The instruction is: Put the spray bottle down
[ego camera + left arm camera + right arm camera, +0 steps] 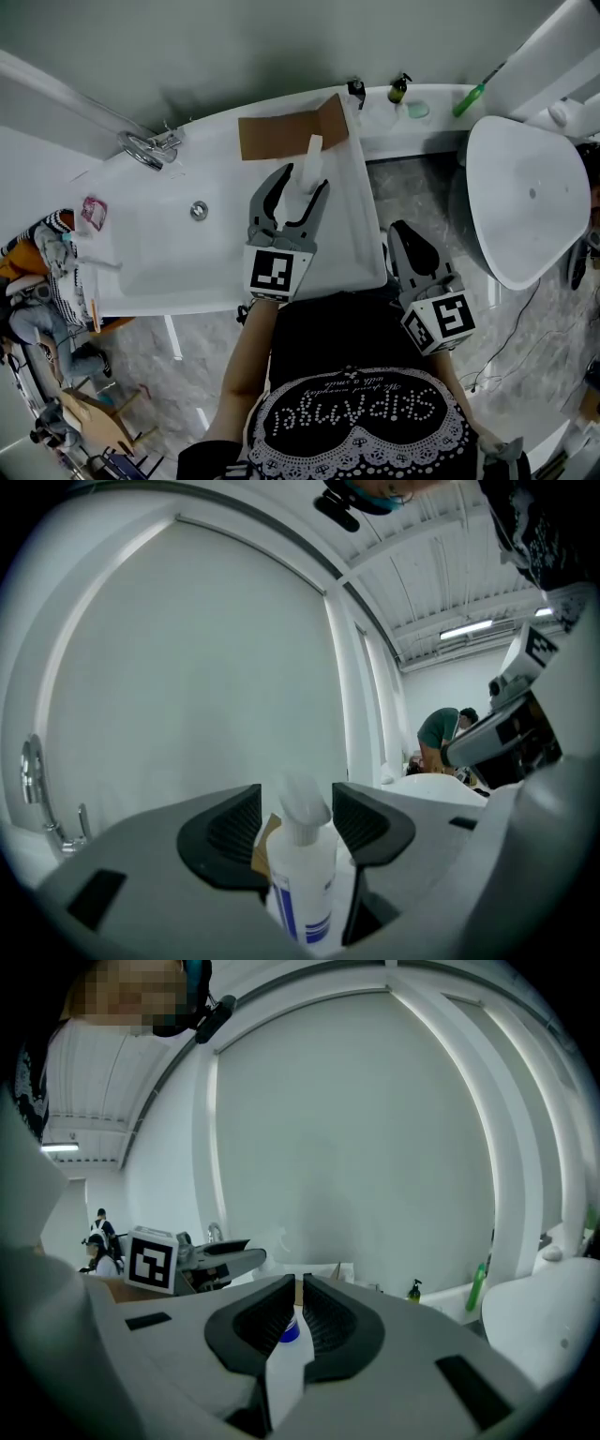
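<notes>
A white spray bottle [307,172] with blue print on its label [302,878] stands upright on the right ledge of the white sink [150,267]. My left gripper [302,181] is level with it and open. Its jaws stand on either side of the bottle's head, with a gap at each pad [230,829]. My right gripper [403,232] hangs beyond the sink's right edge, over the floor. In the right gripper view its jaws [298,1290] are shut on a thin white thing with a blue top [288,1333].
A brown cardboard piece [291,131] lies behind the bottle. The faucet [145,150] is at the sink's far left and the drain [199,210] is in the basin. A dark pump bottle [399,89] and a green item [469,99] sit on the back ledge. A white toilet bowl [525,197] stands at right.
</notes>
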